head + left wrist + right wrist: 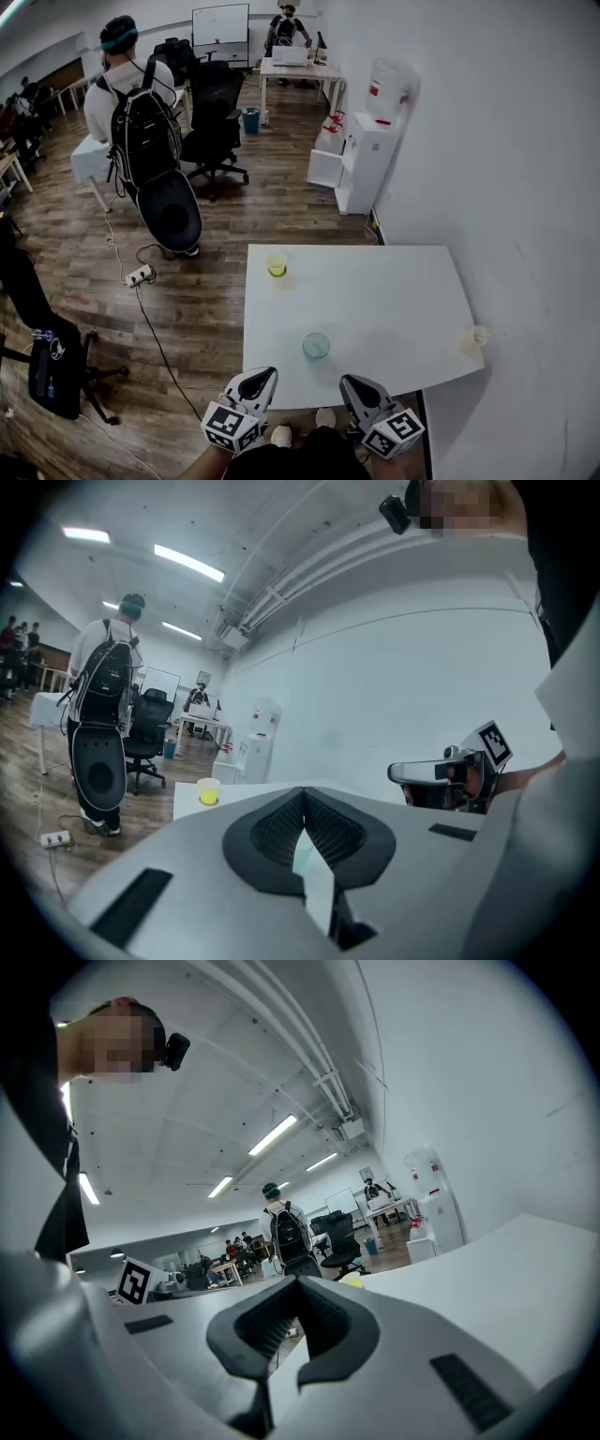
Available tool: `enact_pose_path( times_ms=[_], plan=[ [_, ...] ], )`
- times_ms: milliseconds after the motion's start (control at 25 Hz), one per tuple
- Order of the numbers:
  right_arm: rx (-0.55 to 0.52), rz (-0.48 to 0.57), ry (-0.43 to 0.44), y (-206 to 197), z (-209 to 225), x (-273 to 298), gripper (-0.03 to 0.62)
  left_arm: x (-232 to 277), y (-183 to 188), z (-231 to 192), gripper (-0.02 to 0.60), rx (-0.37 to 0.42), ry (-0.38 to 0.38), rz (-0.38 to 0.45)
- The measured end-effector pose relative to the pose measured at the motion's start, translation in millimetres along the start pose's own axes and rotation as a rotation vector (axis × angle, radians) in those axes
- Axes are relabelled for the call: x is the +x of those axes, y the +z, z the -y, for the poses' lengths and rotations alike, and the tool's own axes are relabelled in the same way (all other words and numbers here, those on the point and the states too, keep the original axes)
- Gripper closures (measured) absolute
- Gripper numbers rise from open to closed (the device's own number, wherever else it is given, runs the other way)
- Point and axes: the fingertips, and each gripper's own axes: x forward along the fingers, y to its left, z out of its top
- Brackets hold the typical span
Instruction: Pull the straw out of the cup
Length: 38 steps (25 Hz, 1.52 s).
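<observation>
The left gripper (265, 376) and the right gripper (352, 382) hang side by side at the near edge of a white table (394, 291), both pointing across it and roughly level. In the left gripper view the fingers (275, 832) are pressed together at their tips with nothing between them. In the right gripper view the fingers (265, 1322) also meet at the tips and hold nothing.

Three cups stand on the table. A bluish see-through cup (316, 345) is nearest, just ahead of the grippers and between their lines. A pale clear cup (474, 337) stands at the right edge of the table, well apart from both grippers. A yellow cup (277, 265) stands at the far left edge. The straw is too small to make out with certainty in any of the cups.

Beyond the table, on the wooden floor (216, 281), a person with a black backpack (142, 127) stands facing away beside a black office chair (216, 122). A white water dispenser (375, 141) stands against the right wall. A power strip (139, 275) lies on the floor with its cable running toward the table.
</observation>
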Motion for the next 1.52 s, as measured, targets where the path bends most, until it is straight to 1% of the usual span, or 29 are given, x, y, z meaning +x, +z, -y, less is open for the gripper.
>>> enact_pose_path(
  times_ms=[200, 440, 600, 720, 840, 920, 1000, 1120, 1280, 1520],
  plan=[
    [-0.052, -0.021, 0.013, 2, 15, 7, 0.574, 16, -8, 3, 0.568, 0.001, 0.018, -0.017],
    [-0.088, -0.066, 0.062, 2, 40, 24, 0.574, 44, -23, 2, 0.566, -0.063, 0.043, -0.033],
    [-0.115, -0.108, 0.117, 6, 56, 39, 0.573, 66, -26, -5, 0.566, -0.056, 0.104, -0.048],
    [-0.128, -0.142, 0.156, 7, 70, 49, 0.574, 82, -32, -11, 0.566, -0.071, 0.145, -0.056],
    [-0.119, -0.164, 0.192, 3, 82, 56, 0.573, 94, -40, -17, 0.566, -0.083, 0.183, -0.066],
    [-0.127, -0.181, 0.217, 1, 89, 59, 0.574, 101, -48, -18, 0.566, -0.103, 0.204, -0.072],
    [-0.13, -0.2, 0.24, -1, 95, 62, 0.574, 108, -55, -20, 0.565, -0.122, 0.224, -0.082],
    [-0.125, -0.227, 0.268, -3, 104, 64, 0.573, 116, -64, -23, 0.565, -0.131, 0.255, -0.103],
    [-0.119, -0.248, 0.29, -2, 118, 66, 0.574, 125, -70, -26, 0.542, -0.135, 0.296, -0.129],
    [-0.109, -0.267, 0.309, -3, 135, 70, 0.574, 142, -83, -32, 0.468, -0.141, 0.327, -0.178]
  ],
)
